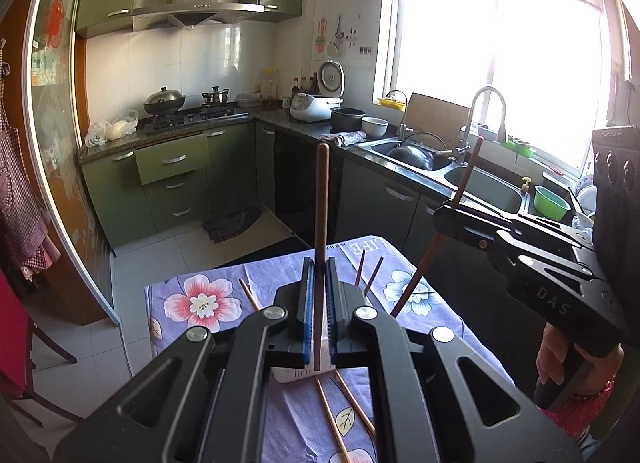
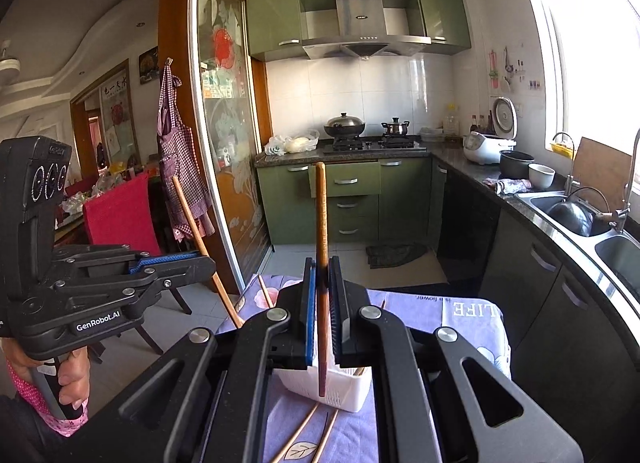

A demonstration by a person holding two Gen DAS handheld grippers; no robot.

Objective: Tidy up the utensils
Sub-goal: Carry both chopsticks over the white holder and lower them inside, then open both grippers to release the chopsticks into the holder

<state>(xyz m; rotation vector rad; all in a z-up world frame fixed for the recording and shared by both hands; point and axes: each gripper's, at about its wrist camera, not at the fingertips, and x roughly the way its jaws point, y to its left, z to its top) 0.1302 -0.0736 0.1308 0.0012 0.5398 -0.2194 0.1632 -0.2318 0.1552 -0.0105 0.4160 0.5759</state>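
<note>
My left gripper (image 1: 319,267) is shut on a brown chopstick (image 1: 321,203) and holds it upright above the flowered table. My right gripper (image 2: 322,263) is shut on another brown chopstick (image 2: 321,215), upright, its lower tip over a white slotted utensil basket (image 2: 340,393). The right gripper also shows in the left wrist view (image 1: 452,219) with its chopstick (image 1: 466,175) slanting through it. The left gripper shows at the left of the right wrist view (image 2: 200,263), gripping its chopstick (image 2: 192,219). Loose chopsticks (image 1: 332,419) lie on the cloth near the basket (image 1: 298,375).
The small table wears a purple flowered cloth (image 1: 208,303). More chopsticks (image 1: 372,275) lie at its far side. A counter with a double sink (image 1: 484,187) runs along the right. A red chair (image 2: 120,215) stands left of the table.
</note>
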